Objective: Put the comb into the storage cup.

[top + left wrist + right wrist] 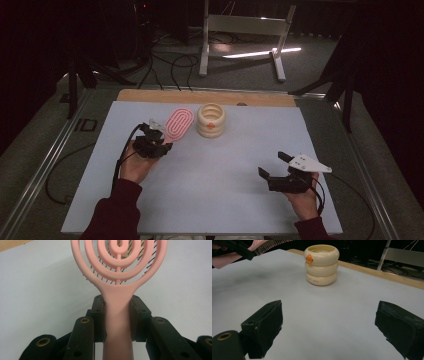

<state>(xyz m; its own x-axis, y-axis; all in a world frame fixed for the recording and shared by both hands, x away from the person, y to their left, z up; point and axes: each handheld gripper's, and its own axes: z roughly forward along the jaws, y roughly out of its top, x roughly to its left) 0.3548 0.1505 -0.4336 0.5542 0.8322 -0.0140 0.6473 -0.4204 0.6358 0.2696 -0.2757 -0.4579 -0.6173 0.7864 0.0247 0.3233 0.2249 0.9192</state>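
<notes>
A pink hairbrush [179, 124] with an oval ringed head is held above the pale table [210, 165], head pointing away from the person. My left gripper [161, 137] is shut on its handle [117, 315], a black pad pressing each side. The brush head [118, 260] reaches toward a cream ribbed cup [211, 120] with a small orange mark, which stands upright at the back middle. In the right gripper view the cup [321, 264] sits ahead and the brush bristles [270, 245] show at top left. My right gripper [272, 164] rests at the front right, open and holding nothing.
A wooden strip [205, 96] runs along the table's far edge. Beyond it on the dark floor stand a white metal frame [245, 30] and several cables. Metal rails [45, 160] border the table's left side.
</notes>
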